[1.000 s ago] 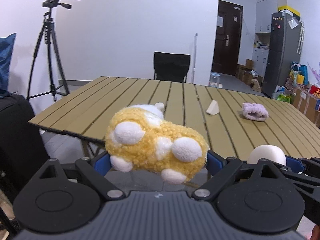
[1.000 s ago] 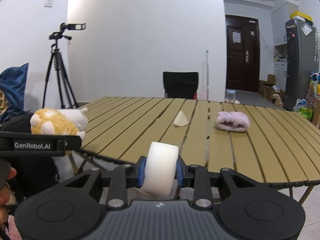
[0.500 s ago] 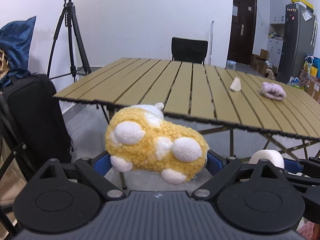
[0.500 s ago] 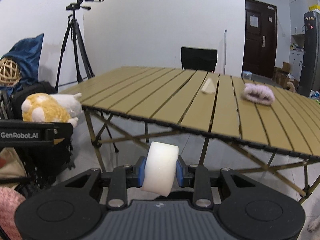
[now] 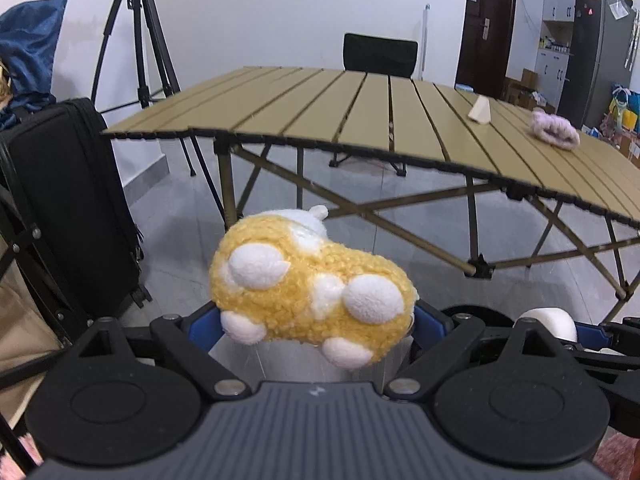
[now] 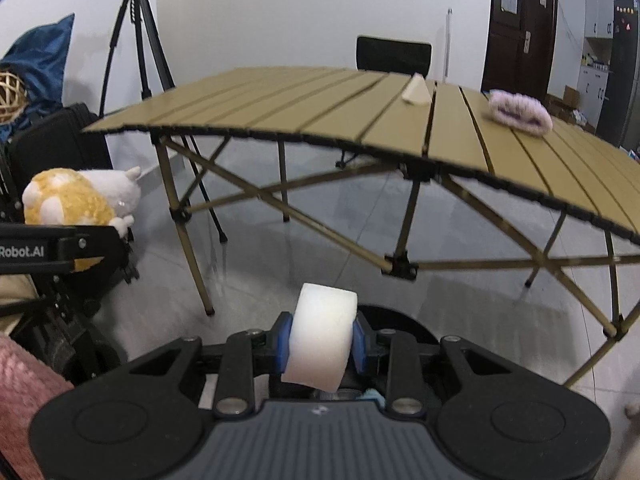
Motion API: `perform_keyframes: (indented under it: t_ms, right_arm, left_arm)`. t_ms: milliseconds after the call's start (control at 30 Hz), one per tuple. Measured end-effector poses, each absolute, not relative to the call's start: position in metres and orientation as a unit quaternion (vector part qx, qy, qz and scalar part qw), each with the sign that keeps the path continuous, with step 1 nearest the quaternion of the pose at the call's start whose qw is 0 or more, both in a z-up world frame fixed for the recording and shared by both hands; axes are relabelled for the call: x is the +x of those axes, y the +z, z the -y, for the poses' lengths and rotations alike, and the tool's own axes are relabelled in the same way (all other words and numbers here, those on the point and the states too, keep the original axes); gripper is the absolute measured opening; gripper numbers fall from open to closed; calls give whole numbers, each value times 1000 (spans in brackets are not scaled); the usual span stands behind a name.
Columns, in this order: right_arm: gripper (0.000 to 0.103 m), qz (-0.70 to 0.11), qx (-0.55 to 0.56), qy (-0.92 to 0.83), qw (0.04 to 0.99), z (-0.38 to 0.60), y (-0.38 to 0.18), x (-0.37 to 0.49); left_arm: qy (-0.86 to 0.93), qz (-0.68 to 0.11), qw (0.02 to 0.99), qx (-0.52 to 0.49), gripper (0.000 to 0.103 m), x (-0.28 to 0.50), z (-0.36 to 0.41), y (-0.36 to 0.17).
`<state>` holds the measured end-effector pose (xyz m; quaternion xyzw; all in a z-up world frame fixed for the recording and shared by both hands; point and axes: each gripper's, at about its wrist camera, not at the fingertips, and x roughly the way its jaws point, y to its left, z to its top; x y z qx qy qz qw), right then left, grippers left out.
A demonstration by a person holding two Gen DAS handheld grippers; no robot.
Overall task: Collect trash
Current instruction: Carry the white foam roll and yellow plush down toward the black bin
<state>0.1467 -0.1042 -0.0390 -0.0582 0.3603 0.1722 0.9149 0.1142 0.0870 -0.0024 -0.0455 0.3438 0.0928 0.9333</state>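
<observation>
My left gripper [image 5: 312,322] is shut on a yellow plush toy [image 5: 308,288] with white patches, held low over the grey floor in front of the table. The toy also shows at the left of the right wrist view [image 6: 76,200]. My right gripper [image 6: 322,342] is shut on a white foam cylinder [image 6: 322,338], also held below table height; the cylinder shows at the right of the left wrist view [image 5: 550,320]. A small cream wedge [image 6: 416,90] and a fluffy pink piece [image 6: 520,112] lie on the slatted tan table [image 6: 360,108].
The table's crossed folding legs [image 6: 400,264] stand just ahead. A black suitcase [image 5: 68,200] stands at the left, with a tripod [image 5: 140,40] behind it. A black chair [image 5: 380,54] is behind the table. A dark door [image 6: 520,24] and a fridge [image 5: 600,48] are at the far right.
Both grippers have dropped from table height to below the tabletop and backed away, keeping the plush toy and the foam cylinder. The table's legs and the floor have come into view.
</observation>
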Motion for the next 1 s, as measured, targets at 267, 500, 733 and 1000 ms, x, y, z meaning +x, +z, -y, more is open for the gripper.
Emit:
perform_keyframes:
  t_ms: [267,500,733,1000]
  right_arm:
    - [30,-398,-61,152,903,115,-65,140]
    - [30,-421,-50,137,895,129,-86,143]
    - [30,-441,-36,128,888,140,-108,154]
    - [30,-460,-28,121,879,145,-134,175]
  left_arm:
    - [77,-362,928,-43,94,116,-80,-21]
    - [68,-375,924,-35,94,121,-70,-32]
    - [57,-387,920,-27,94,130,-62,-42]
    - [49,-395,917,-31,94,145,-57,-49]
